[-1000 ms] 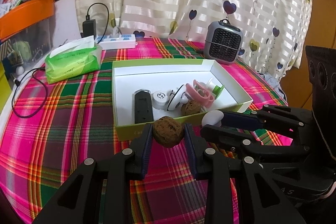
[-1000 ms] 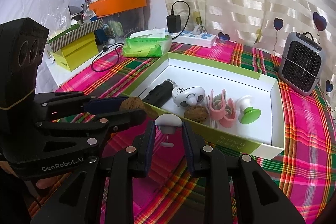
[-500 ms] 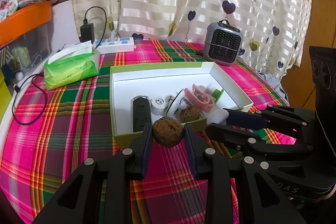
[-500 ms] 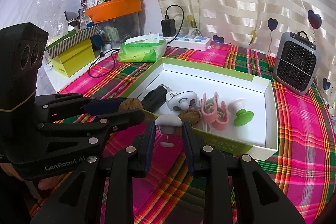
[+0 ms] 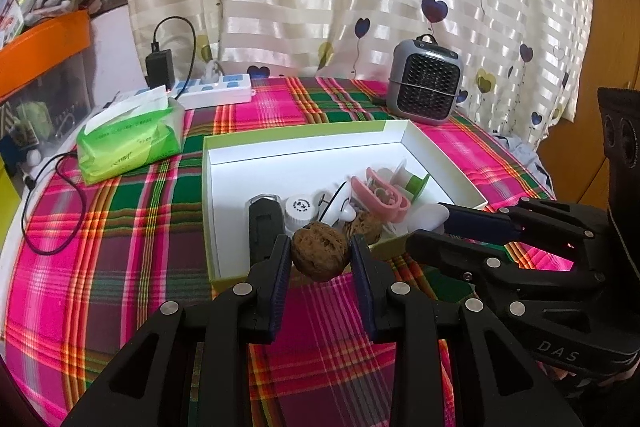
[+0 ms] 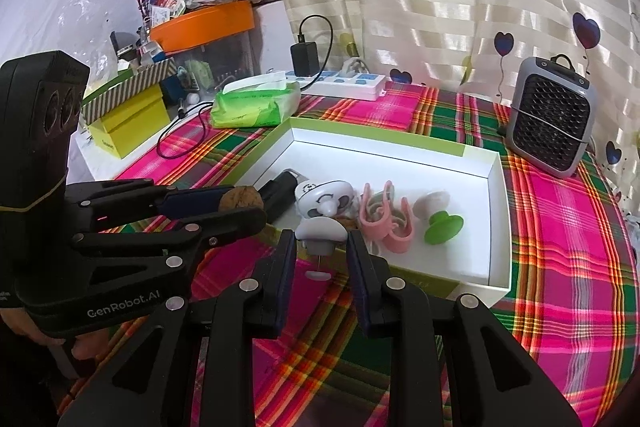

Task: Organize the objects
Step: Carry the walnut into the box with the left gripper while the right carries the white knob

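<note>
Two items held: left gripper (image 5: 320, 259) clamps a walnut (image 5: 319, 255), right gripper (image 6: 322, 243) a white knob (image 6: 322, 233); carry each clear over the box (image 6: 496, 163) rim, release low.

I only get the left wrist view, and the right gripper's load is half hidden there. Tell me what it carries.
Observer: The right gripper is shut on a white mushroom-shaped plastic cap. A thin pin with a small disc hangs under it.
Operator: Next, report the right end of the green-edged white cardboard box.
Observer: A green round-capped knob on a pale base lies tilted there, just right of the pink plastic clips.
</note>
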Demonstrator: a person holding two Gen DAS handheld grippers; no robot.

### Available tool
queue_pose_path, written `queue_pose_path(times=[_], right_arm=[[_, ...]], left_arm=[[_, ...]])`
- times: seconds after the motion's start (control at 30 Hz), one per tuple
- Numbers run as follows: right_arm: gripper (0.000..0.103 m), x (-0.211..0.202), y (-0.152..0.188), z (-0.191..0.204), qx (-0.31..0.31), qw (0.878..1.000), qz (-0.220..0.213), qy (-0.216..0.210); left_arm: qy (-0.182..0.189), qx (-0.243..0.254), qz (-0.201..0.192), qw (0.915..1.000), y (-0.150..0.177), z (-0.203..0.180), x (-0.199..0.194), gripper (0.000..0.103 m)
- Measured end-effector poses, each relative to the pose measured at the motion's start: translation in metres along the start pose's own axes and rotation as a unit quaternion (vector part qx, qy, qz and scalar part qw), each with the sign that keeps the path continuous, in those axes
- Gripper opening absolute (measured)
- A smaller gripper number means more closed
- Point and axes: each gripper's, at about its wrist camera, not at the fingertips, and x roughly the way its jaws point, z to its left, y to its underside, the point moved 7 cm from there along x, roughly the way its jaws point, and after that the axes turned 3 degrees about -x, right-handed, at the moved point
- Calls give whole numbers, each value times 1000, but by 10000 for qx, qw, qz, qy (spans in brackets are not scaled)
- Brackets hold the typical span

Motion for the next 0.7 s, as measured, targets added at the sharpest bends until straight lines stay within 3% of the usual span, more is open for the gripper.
queue_pose_path(times=[0.7], right_arm=[[27, 12, -8, -36, 196, 9991, -6, 381]], left_arm=[[-148, 147, -72, 9998, -17, -1, 18, 28]])
